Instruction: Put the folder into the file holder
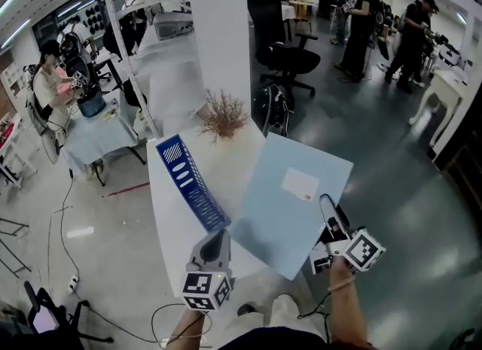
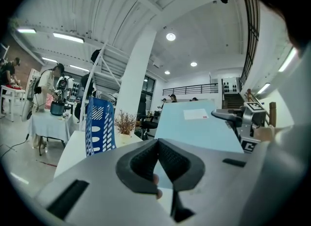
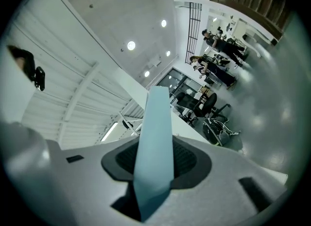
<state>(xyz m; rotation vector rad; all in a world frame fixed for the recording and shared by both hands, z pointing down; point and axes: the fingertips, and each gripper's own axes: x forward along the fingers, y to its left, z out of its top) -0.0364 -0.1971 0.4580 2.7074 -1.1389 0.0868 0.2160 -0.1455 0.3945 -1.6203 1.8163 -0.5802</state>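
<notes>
The light blue folder with a white label hangs tilted over the white table. My right gripper is shut on its right edge; in the right gripper view the folder runs edge-on between the pads of that gripper. The blue file holder stands on the table just left of the folder. My left gripper sits at the holder's near end, by the folder's lower left edge. In the left gripper view that gripper's tips touch, the folder faces it, and the holder stands left.
A dried plant stands at the table's far end against a white pillar. Behind it lie a backpack and an office chair. Several people stand at the back right, and one sits at a desk on the left.
</notes>
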